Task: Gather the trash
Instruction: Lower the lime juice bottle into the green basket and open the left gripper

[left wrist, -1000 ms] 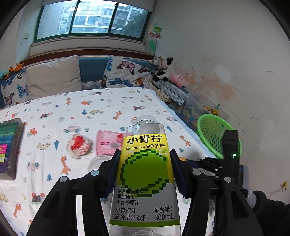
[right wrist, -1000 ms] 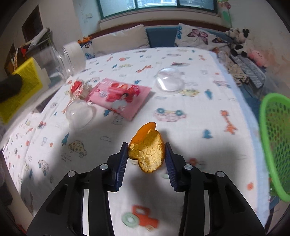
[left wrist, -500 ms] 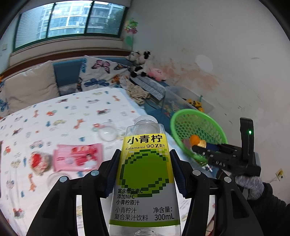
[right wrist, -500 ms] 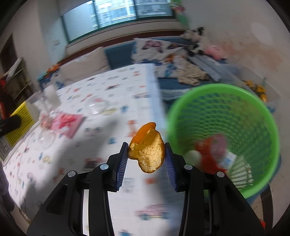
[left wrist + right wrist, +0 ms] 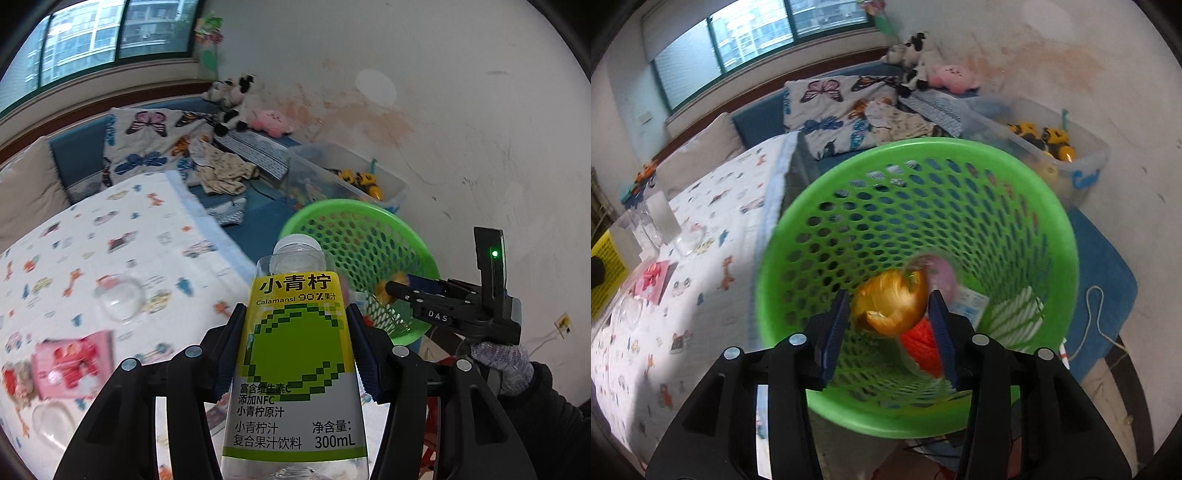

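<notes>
Right claw (image 5: 890, 321) has swung from over the bed (image 5: 122, 251) to the mouth of the green mesh basket (image 5: 798, 258). Its jaws have spread, and the orange peel (image 5: 890, 308), blurred, appears released and dropping; judged 1 item delivered. Left claw (image 5: 295, 354) remains clenched on the juice bottle (image 5: 295, 369), clear plastic with a glossy yellow-green label, now nearer the basket. A pink wrapper (image 5: 74, 363) and a clear dome lid (image 5: 120, 301) remain on the patterned bedsheet.

Black left claw (image 5: 295, 354), blue pads, silver screws, grey knit glove (image 5: 502, 363)
</notes>
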